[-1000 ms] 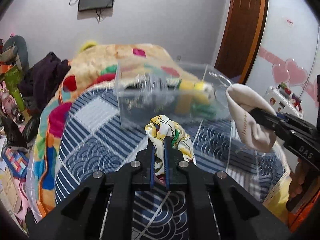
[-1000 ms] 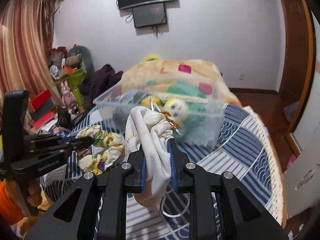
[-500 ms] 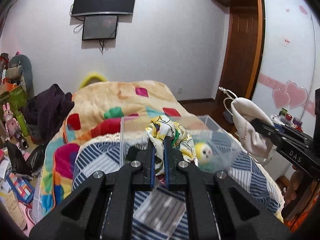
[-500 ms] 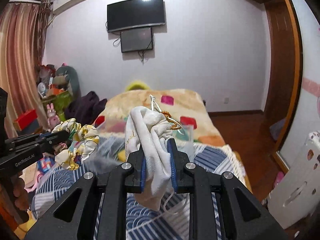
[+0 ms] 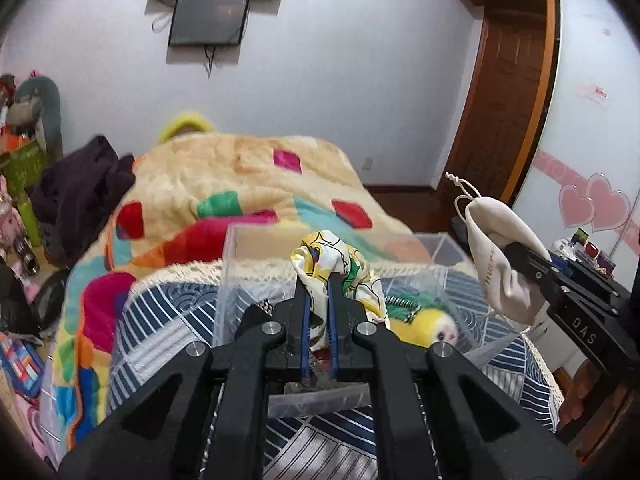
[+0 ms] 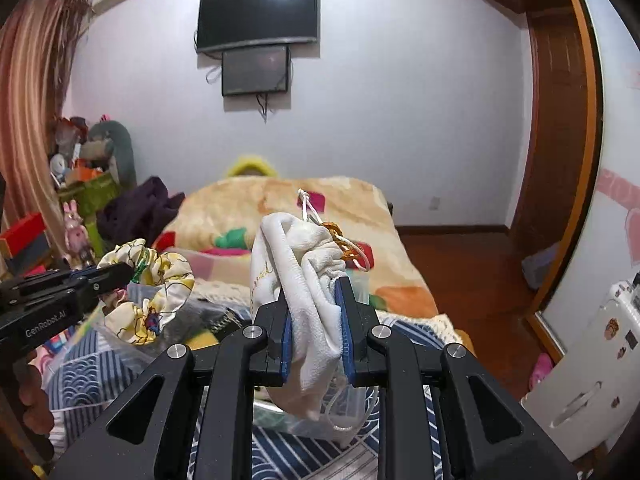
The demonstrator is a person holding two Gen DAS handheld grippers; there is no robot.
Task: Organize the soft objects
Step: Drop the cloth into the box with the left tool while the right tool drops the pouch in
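My left gripper (image 5: 319, 280) is shut on a yellow floral scrunchie (image 5: 340, 264) and holds it above a clear plastic bin (image 5: 256, 264) on the bed. A yellow and green plush toy (image 5: 420, 322) lies inside the bin. My right gripper (image 6: 314, 292) is shut on a white drawstring pouch (image 6: 296, 264) and holds it in the air above the bin's near side. The pouch also shows at the right of the left wrist view (image 5: 500, 256). The scrunchie also shows at the left of the right wrist view (image 6: 156, 284).
The bin stands on a blue patterned bedspread (image 5: 168, 336) beside a colourful blanket (image 5: 224, 184). Toys and clutter (image 6: 80, 184) line the left wall. A dark garment (image 5: 80, 188) lies at the bed's left. A wooden door (image 6: 556, 152) and white cabinet (image 6: 588, 364) are at right.
Both grippers have risen and moved forward over the bin with their items still held. The bin now sits lower and closer beneath them.
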